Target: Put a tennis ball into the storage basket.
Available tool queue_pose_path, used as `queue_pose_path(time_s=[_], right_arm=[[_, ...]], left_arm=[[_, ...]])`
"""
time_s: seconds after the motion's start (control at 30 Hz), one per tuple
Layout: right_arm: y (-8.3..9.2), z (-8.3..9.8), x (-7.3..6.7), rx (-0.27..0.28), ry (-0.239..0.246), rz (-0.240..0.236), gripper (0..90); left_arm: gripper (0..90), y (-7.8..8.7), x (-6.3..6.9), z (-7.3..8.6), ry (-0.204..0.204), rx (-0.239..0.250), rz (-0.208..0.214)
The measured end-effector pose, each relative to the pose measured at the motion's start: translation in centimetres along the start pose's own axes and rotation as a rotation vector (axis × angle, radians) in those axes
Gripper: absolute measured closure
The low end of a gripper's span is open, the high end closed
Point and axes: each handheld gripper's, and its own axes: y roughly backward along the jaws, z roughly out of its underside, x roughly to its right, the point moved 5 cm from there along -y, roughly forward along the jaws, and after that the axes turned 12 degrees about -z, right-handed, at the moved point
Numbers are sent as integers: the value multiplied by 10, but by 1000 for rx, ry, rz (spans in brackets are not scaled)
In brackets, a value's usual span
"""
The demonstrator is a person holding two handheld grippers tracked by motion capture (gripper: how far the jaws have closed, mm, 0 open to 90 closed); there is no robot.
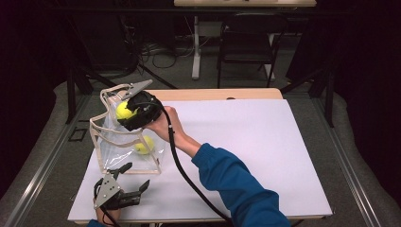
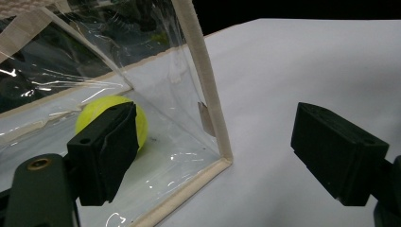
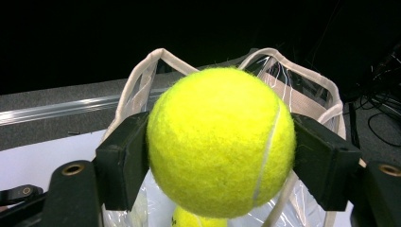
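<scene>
Between the right gripper's clamped jaws, a tennis ball, above the clear bag.

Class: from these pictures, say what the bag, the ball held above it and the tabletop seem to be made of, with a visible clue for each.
Bag: likely clear glossy plastic film, creased with glints; its trim looks like woven beige tape. Held ball: fuzzy yellow felt, pale seam. Tabletop: smooth matt white sheet, material unclear.
</scene>
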Motion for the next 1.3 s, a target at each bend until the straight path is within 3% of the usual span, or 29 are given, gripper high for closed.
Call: queue_pose_path(time_s=[0.33, 0.43, 0.5, 0.73, 1.3], right_arm=[[-5, 2, 1, -26, -11, -1, 251], [-6, 2, 2, -34, -28, -4, 195], [-3, 1, 3, -31, -34, 3, 125], [11, 2, 5, -9, -50, -23, 37], [46, 15, 3, -6, -64, -68, 19]], left_arm=[[158, 0, 0, 0, 2, -1, 1], [158, 0, 0, 0, 0, -1, 0], [158, 0, 0, 0, 2, -1, 0], [158, 0, 0, 0, 0, -1, 0], [158, -2, 0, 0, 0, -9, -10]])
